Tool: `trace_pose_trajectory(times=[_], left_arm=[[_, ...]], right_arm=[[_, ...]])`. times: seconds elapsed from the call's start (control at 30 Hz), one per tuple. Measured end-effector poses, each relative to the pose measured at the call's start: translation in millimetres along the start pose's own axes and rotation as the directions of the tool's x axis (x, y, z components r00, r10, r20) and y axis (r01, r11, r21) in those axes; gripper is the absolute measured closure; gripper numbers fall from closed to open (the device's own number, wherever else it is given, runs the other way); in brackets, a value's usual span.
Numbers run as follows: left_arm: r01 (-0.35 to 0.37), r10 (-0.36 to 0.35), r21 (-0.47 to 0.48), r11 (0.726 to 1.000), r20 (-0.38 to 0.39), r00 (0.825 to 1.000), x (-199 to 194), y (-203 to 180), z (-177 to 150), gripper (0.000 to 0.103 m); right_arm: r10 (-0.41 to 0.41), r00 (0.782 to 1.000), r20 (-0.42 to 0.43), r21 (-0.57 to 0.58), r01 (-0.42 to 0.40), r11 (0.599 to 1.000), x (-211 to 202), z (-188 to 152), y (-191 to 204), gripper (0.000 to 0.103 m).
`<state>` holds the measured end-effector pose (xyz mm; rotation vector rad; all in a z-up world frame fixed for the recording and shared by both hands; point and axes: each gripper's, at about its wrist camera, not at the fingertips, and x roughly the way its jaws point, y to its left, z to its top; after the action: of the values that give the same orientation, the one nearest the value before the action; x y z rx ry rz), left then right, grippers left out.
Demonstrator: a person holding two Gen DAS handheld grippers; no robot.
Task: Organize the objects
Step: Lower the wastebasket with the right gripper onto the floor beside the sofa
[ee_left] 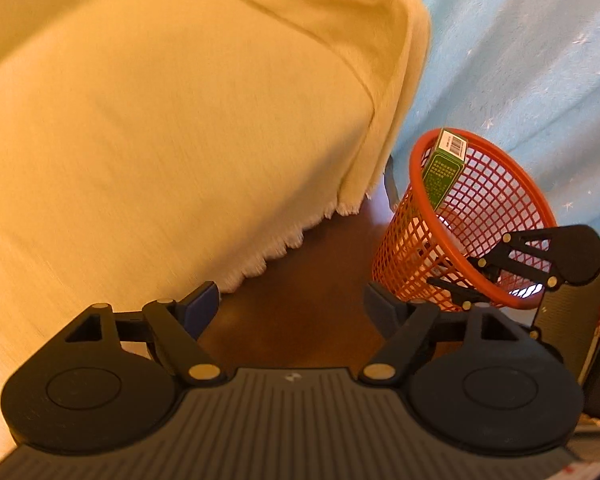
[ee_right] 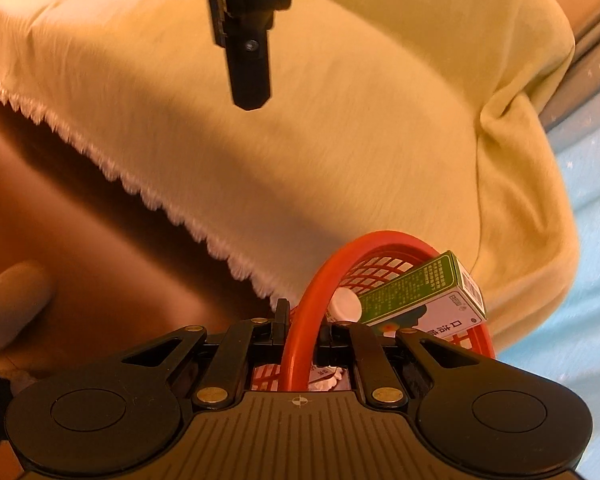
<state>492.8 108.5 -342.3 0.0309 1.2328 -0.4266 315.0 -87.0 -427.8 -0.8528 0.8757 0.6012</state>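
red basket [ee_right: 300, 300] rim pinched by right tongs [ee_right: 302, 330], left tongs [ee_left: 292, 304] spread.

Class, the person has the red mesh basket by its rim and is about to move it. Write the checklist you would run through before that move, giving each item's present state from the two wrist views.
1. Right claw shut on the rim of the red basket: ok, a finger sits on either side of the rim.
2. Left claw free to help: ok, it is open and holds nothing.
3. Green box settled inside the basket: not ok, it leans on the rim with one end sticking out above it.
4. White cap inside the basket: ok, below the rim.
5. Basket clear of the yellow blanket: cannot tell; its fringe hangs close by.
6. Basket base resting on the floor: cannot tell.
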Motion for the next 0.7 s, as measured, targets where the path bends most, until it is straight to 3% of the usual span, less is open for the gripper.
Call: trace_pose_trajectory(times=[0.4, 0.7], left_arm=[[-0.038, 0.037, -0.020, 0.999, -0.016, 0.999, 124, 6, -71, 0.024], [-0.053, 0.055, -0.090, 0.994, 0.016, 0.998, 217, 28, -97, 0.020]], right_arm=[[-0.018, 1.000, -0.014, -0.019, 0.018, 1.000, 112, -82, 58, 0.097], [-0.016, 1.000, 0.024, -0.100, 0.018, 0.995, 224, -110, 83, 0.096]])
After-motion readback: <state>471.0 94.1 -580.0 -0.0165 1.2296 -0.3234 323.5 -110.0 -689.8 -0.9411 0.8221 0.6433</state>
